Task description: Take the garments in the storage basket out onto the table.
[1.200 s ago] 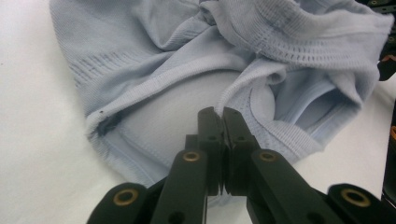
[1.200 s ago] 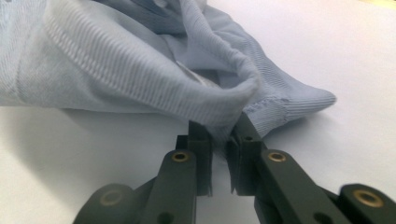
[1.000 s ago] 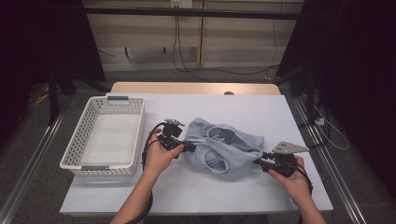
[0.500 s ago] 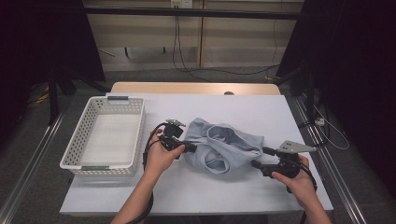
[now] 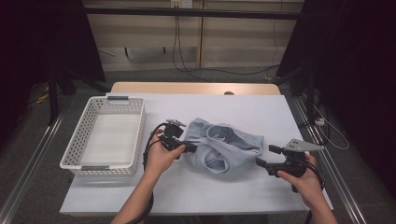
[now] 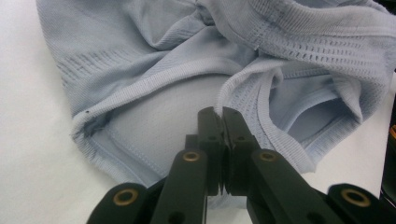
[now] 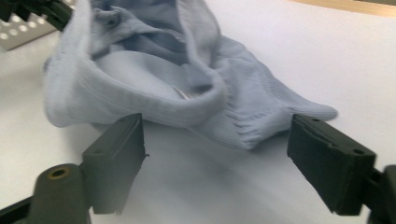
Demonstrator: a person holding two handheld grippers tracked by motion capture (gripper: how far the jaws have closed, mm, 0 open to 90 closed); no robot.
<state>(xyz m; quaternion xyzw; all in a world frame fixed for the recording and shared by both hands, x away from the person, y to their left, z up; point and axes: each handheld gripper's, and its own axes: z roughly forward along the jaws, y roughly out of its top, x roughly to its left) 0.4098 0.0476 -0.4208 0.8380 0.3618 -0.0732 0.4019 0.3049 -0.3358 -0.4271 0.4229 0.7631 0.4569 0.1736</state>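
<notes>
White bench (image 5: 233, 196) is carrying a light-blue garment (image 5: 224, 147); right gripper (image 5: 262, 156) jaws, just opening, have released its right edge, left gripper (image 5: 192, 148) staying clamped on it, basket (image 5: 74, 156) left.

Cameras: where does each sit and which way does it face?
High view: above the table's near side, looking forward and down; forearms, left gripper, right gripper.
Left gripper view: along its shut fingers, pinching the blue garment.
Right gripper view: along its open fingers, just opened, nothing between.
Shared: garment, white table.
</notes>
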